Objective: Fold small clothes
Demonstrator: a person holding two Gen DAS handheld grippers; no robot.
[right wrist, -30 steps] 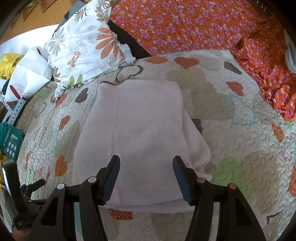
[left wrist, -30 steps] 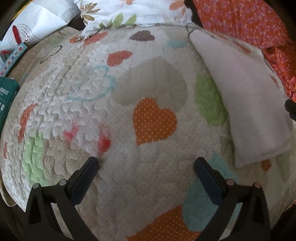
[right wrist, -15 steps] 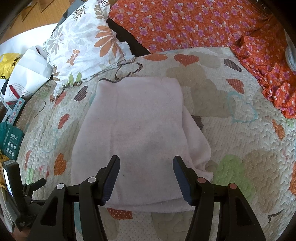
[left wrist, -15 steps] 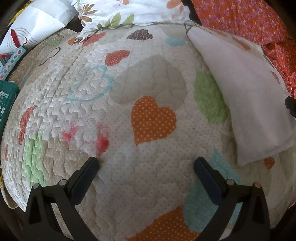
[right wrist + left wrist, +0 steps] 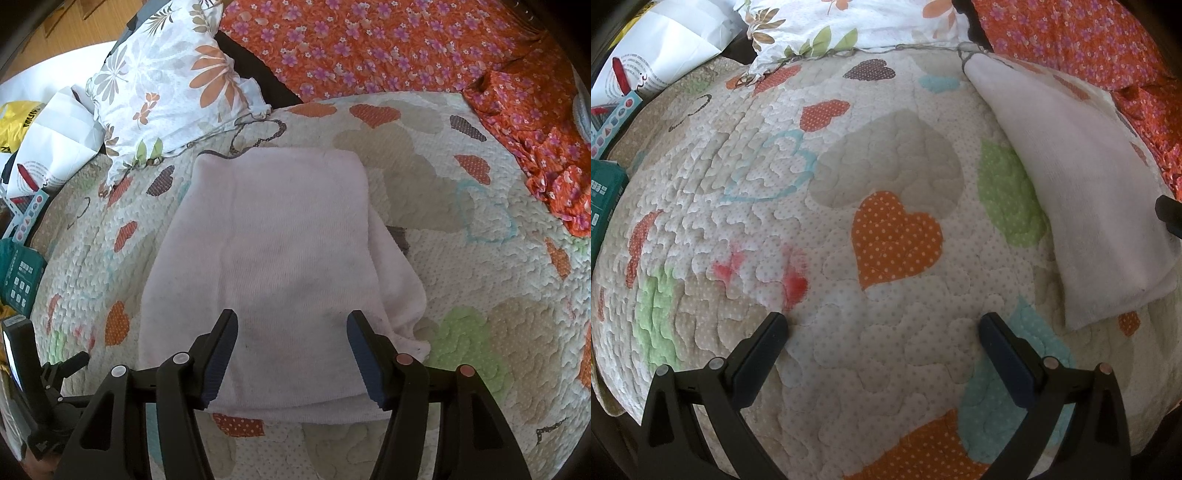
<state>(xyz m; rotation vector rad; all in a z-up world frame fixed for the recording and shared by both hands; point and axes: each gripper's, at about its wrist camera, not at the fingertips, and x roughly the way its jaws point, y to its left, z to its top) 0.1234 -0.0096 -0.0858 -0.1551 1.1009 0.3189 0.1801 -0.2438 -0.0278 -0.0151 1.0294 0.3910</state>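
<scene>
— Claws first: how do they stand?
— Right claw (image 5: 291,321) hangs with jaws apart above the near part of a folded pale pink cloth (image 5: 280,258), nothing gripped. Left claw (image 5: 882,325) is spread wide too, over bare quilt (image 5: 871,177).
— And the cloth?
— Flat on the heart-patterned quilt; a flowered pillow (image 5: 166,81) lies beyond it, an orange flowered sheet (image 5: 369,48) farther back.

Left tongs (image 5: 882,325): matte black plastic arms with triangular cut-outs, dark flat pads, round silver and copper-coloured pins. Right tongs (image 5: 291,325): same black frame, ribbed dark-blue pads (image 5: 364,354), silver pins left, copper right.
</scene>
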